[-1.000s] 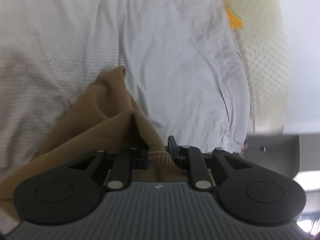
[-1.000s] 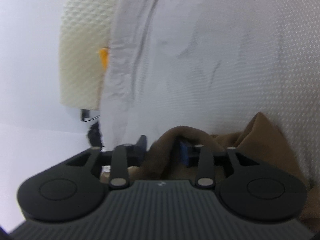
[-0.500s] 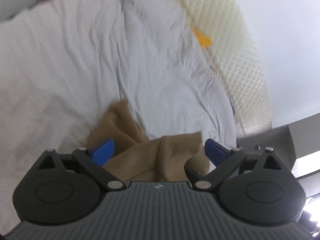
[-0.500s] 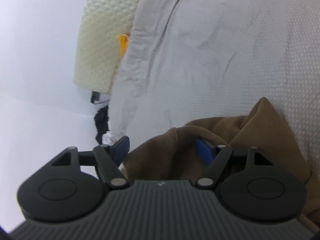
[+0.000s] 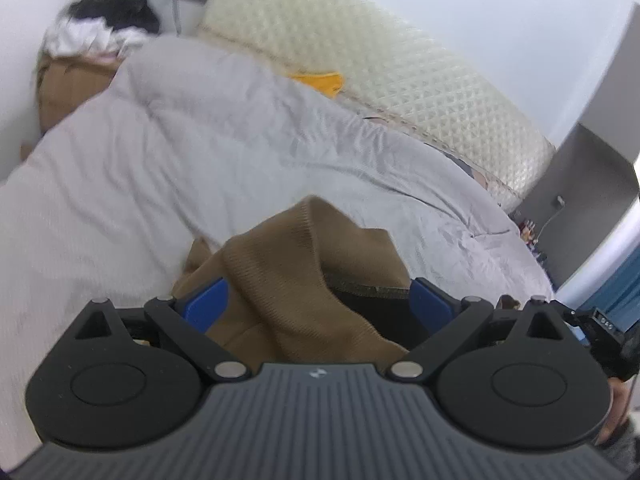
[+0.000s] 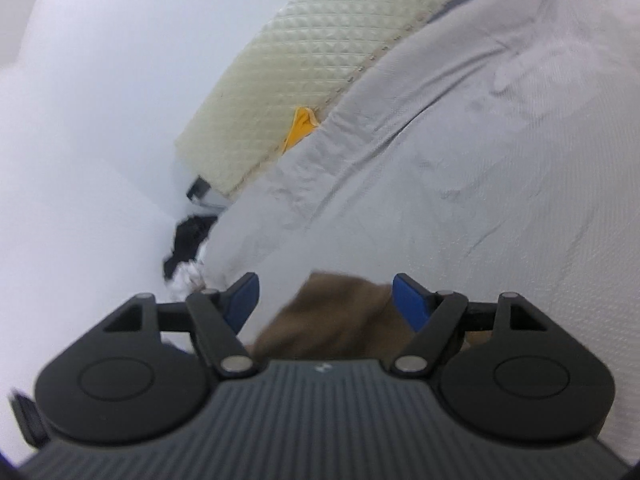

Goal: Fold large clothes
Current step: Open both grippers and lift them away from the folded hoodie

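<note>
- Left gripper has its jaws spread wide, blue pads on either side of a heap of brown sweater — the cloth bunches between them, but neither pad presses it.
- The sweater lies on the grey bedspread, right at the near edge of the bed, with a ribbed hem poking up and a dark opening on its right side.
- Right gripper is spread wide as well and holds nothing; a blurred brown fold of the same sweater sits low between its fingers, and whether it touches them I cannot tell.
- Room to move: beyond the sweater the bedspread runs wide and only wrinkled, all the way to the cream quilted headboard.
- A yellow scrap is wedged where bedspread meets headboard, well apart from the sweater.
- Only the left view gives us the far left corner — a pile of black and white clothes against the wall, something tan beneath it, plus a grey cabinet off the right end of the headboard.
- The right view looks along the bed's edge instead: white wall on the left, the headboard's end, and a dark bundle down in the gap by the wall.
</note>
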Tool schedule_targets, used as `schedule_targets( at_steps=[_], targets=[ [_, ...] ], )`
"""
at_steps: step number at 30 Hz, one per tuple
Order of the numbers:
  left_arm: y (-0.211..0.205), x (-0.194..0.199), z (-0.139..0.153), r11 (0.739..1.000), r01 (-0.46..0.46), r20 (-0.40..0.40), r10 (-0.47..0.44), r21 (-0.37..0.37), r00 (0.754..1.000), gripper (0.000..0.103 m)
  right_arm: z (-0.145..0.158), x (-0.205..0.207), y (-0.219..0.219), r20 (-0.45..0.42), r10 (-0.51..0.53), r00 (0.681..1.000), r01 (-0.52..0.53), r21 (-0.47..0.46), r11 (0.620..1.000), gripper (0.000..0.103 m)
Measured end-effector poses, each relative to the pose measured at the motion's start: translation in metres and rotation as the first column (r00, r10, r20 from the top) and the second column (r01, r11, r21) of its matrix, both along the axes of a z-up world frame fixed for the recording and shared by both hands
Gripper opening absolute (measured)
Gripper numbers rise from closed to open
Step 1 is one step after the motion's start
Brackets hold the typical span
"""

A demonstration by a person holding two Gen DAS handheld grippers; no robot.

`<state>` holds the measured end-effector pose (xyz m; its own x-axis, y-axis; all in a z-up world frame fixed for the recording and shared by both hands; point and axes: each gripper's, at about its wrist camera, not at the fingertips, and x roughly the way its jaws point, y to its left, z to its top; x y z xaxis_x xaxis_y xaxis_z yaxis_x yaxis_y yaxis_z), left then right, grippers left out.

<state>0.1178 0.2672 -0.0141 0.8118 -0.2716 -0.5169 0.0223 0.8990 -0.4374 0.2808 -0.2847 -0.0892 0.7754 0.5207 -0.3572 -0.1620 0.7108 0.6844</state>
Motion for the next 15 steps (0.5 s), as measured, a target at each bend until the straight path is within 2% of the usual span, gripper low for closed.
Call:
schedule_targets(
  at_steps=[2,5,7,10,13,15],
  targets=[
    [-0.007,0.003,-0.001,1.0,0.004,0.005,-0.004,0.027,1.0,0.099,-0.001,-0.004,0.004,0.008,0.004,1.0,-0.003,-0.077,0.997,0.077],
    [-0.011,0.017,-0.007,1.0,-0.001,-0.058,0.0,-0.022,0.998,0.098,-0.005,0.0,0.008,-0.004,0.003,1.0,-0.004,-0.136,0.991,0.077],
    [-0.017,0.029,-0.008,0.999,-0.044,-0.084,0.045,0.016,0.995,0.098,-0.006,0.003,0.013,0.007,0.02,1.0,-0.019,-0.15,0.989,0.077],
    [-0.026,0.05,-0.013,0.985,-0.146,-0.109,0.156,0.092,0.982,0.098,-0.007,0.005,0.03,0.031,0.033,0.999,-0.024,-0.241,0.97,0.076],
    [-0.031,0.074,-0.023,0.963,-0.202,-0.161,0.232,0.18,0.959,0.085,-0.017,0.011,0.045,0.016,0.034,0.999,-0.026,-0.357,0.934,0.076],
    [-0.038,0.09,-0.034,0.947,-0.192,-0.206,0.248,0.257,0.947,0.072,-0.028,0.016,0.052,-0.019,0.036,0.999,-0.04,-0.402,0.915,0.076]
  ],
)
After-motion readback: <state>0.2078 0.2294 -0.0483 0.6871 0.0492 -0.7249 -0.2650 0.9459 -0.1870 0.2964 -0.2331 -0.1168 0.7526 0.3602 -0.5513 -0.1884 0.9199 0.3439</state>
